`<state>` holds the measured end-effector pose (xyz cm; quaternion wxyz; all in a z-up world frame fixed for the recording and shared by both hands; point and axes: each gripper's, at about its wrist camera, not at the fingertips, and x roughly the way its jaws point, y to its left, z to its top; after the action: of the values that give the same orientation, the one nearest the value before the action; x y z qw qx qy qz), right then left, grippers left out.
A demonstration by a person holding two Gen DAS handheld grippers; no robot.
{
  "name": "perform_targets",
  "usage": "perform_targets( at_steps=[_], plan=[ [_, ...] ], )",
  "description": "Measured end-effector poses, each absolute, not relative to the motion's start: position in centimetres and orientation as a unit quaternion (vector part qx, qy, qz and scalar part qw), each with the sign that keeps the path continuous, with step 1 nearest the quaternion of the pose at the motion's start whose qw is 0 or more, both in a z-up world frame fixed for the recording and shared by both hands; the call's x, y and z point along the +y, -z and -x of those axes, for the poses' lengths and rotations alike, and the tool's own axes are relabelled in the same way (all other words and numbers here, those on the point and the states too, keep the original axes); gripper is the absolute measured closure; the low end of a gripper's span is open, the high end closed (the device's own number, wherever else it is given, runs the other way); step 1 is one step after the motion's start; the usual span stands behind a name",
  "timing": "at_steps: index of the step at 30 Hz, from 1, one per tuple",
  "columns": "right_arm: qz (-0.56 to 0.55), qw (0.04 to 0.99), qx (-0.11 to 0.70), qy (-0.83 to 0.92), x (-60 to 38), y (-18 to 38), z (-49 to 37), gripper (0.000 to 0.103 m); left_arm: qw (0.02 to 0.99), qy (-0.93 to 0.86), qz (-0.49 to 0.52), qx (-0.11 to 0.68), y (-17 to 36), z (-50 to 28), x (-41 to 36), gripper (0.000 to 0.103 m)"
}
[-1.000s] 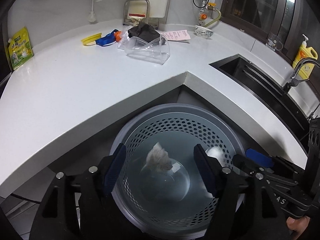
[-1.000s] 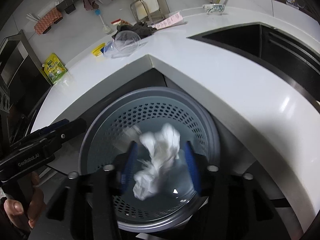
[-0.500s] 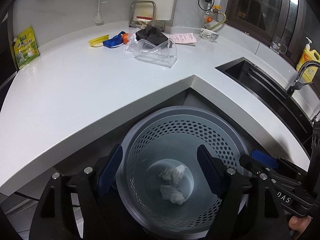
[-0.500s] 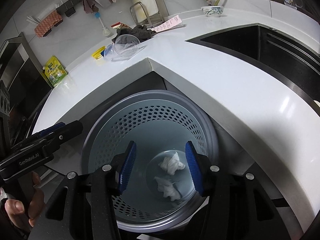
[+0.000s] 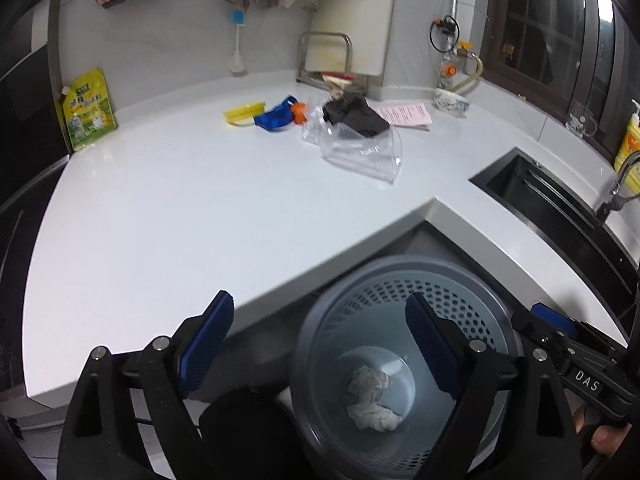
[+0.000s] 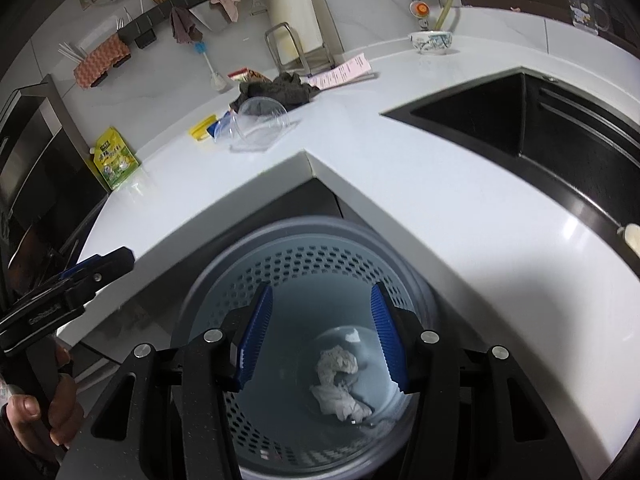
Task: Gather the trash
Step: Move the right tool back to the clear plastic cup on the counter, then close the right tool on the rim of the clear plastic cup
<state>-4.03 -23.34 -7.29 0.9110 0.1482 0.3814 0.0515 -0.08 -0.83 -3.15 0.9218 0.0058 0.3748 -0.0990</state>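
Observation:
A grey perforated trash bin (image 5: 400, 280) (image 6: 304, 240) stands on the floor in the inner corner of the white counter (image 5: 200, 208). Two crumpled white tissues (image 5: 370, 400) (image 6: 338, 384) lie at its bottom. My left gripper (image 5: 320, 344) is open and empty, above the bin's left rim. My right gripper (image 6: 320, 336) is open and empty, directly above the bin. On the counter lie a clear plastic cup (image 5: 360, 152) (image 6: 260, 124), a black cloth (image 5: 356, 114), a blue and yellow wrapper (image 5: 264, 116) and a pink paper slip (image 5: 406, 114).
A black sink (image 6: 540, 128) is set into the counter at the right, with a tap (image 5: 620, 184). A green-yellow pouch (image 5: 86, 108) leans on the left wall. A patterned bowl (image 6: 430, 42), a metal rack (image 5: 326, 60) and a brush stand at the back.
The tissue held by my right gripper dropped into the bin, and both tissues now lie at its bottom. My left gripper has shifted left and up, away from above the bin.

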Motion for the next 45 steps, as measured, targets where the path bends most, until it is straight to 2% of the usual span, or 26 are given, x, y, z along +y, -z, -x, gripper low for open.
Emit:
perform_targets(
  at_steps=[15, 31, 45],
  plan=[
    [-0.113, 0.927, 0.348, -0.081, -20.6, 3.7, -3.9, 0.041, 0.94, 0.065, 0.008, 0.334, 0.1, -3.8, 3.0, 0.01],
    [-0.083, 0.925, 0.353, -0.115, -16.3, 4.2, -13.8, 0.041, 0.937, 0.046, 0.017, 0.346, 1.1, -8.5, 4.8, 0.008],
    [-0.09, 0.913, 0.372, -0.143, -14.6, 5.5, -18.3, 0.041, 0.934, 0.04, 0.015, 0.355, 1.5, -12.0, 5.7, 0.008]
  ],
)
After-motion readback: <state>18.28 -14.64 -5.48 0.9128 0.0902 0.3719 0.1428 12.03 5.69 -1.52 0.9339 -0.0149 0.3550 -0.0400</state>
